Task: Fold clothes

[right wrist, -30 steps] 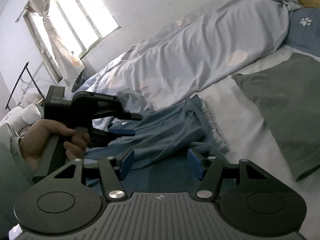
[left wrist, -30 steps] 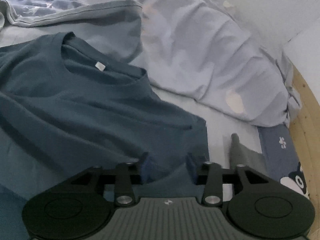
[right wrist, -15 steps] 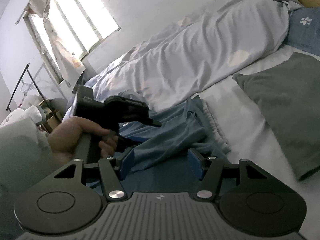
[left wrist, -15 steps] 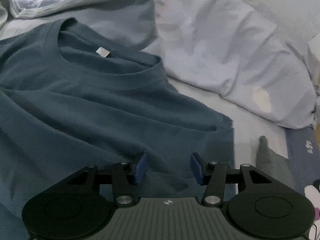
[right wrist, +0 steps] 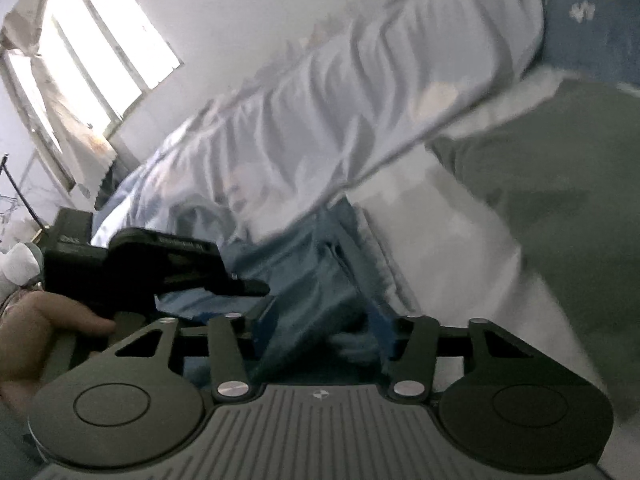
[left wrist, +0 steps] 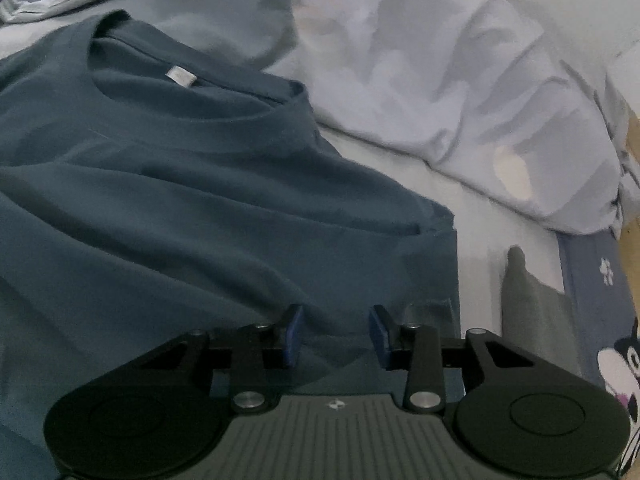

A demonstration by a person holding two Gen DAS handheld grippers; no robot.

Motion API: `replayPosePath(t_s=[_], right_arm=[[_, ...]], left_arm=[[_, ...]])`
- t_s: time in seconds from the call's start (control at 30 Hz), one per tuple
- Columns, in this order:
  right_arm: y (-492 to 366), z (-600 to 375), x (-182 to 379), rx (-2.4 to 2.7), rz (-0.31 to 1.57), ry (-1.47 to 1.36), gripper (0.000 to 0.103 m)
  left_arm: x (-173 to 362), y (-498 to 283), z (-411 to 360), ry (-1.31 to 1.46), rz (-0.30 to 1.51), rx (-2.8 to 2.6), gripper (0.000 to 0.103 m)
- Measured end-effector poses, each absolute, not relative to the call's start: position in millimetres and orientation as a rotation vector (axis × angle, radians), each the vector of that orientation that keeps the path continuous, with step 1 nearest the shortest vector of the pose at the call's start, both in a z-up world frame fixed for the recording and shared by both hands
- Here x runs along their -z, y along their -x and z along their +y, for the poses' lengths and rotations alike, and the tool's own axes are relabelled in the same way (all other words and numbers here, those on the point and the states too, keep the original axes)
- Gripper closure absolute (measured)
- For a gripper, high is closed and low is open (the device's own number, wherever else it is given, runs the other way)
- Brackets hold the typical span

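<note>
Daylight is coming through a window at far left of my right wrist view, which is smearing badly, so cloth edges there are hard to read. Below it a hand is gripping the left gripper, partly hidden behind my own rig. I am seeing the blue T-shirt lying spread on the bed sheet, its left side cut off by the frame. The left gripper's jaws are narrowing around a fold near the sleeve hem, pads not visibly pressing. The right gripper is closing too, shirt fabric bunching between its pads; contact is unclear. Rightward, bare sheet is leaving room before the grey-green garment and the rumpled duvet.
</note>
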State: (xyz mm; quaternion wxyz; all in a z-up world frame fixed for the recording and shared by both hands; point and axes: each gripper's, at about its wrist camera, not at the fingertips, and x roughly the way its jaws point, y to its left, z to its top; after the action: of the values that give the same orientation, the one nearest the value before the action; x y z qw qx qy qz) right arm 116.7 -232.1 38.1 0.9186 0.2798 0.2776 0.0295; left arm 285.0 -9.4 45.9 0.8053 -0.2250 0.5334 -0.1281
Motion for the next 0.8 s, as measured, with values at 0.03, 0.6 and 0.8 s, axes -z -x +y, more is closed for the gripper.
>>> replayPosePath(t_s=[0.03,0.6,0.8], right_arm=[[-119,-231,-35,-0.052,0.581,-0.579,0.054],[-117,-229,-24,-0.006,0.651,-0.569,0.103],[-108,-243,-45,-0.053,0.594,-0.598,0.102]], left_arm=[[-45,-286,-11,0.481,1.142,0.276,0.068],[-40,-290,-14,0.494,1.130,0.272,0.082],[-38,-289,-14,0.522,1.138,0.301,0.089]])
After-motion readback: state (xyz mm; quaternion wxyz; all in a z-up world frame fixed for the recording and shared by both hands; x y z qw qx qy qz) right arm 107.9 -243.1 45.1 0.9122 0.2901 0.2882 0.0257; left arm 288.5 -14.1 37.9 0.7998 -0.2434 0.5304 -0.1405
